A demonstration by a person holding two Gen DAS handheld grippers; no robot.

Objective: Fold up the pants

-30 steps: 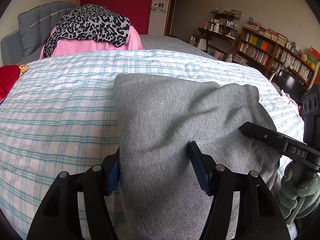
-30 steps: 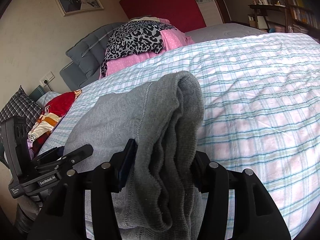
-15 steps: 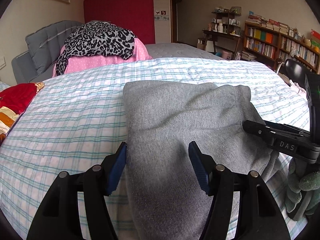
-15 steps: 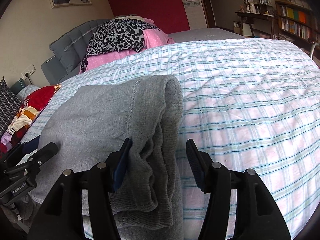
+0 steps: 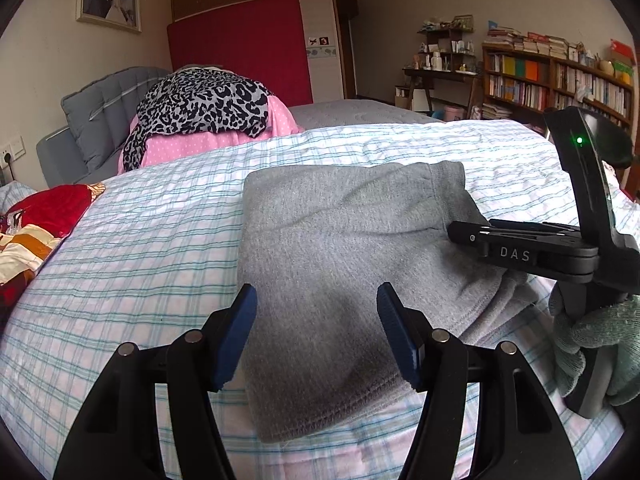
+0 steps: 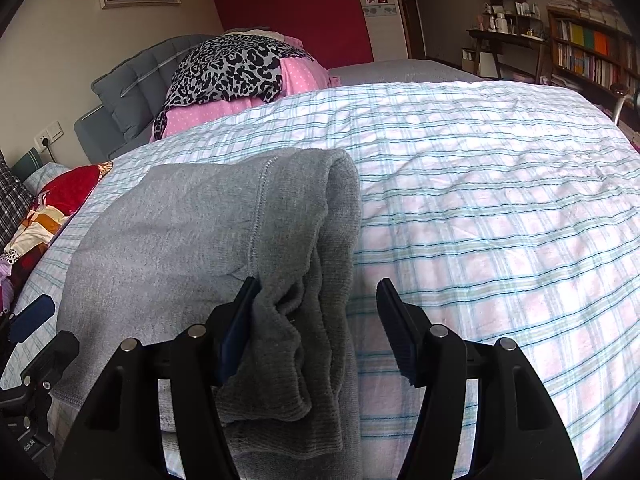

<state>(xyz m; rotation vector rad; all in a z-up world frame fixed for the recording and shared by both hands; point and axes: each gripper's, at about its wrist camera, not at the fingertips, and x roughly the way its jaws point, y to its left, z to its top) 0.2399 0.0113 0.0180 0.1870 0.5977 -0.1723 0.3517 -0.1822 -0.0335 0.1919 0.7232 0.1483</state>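
Note:
The grey pants [image 5: 340, 240] lie folded into a thick rectangle on the checked bed [image 5: 140, 260]. My left gripper [image 5: 316, 316] hovers open over their near edge, and its blue pads touch nothing. In the right wrist view the pants [image 6: 180, 240] fill the left half, with the ribbed waistband bunched at their right edge. My right gripper [image 6: 316, 308] straddles that bunch and its jaws are opening. The left pad still brushes the fabric and the right pad stands clear over the sheet. In the left wrist view the right gripper [image 5: 520, 248] rests on the pants' right side, held by a gloved hand [image 5: 592, 344].
A leopard-print and pink clothes pile [image 5: 200, 108] sits at the head of the bed against a grey headboard [image 5: 92, 120]. Red and patterned clothing [image 5: 48, 208] lies at the left edge. Bookshelves [image 5: 560, 80] and a desk stand beyond the bed's right side.
The left gripper has drawn back, so the pants no longer drape over its pad. The right jaws have widened off the waistband fold, which now lies lower on the bed.

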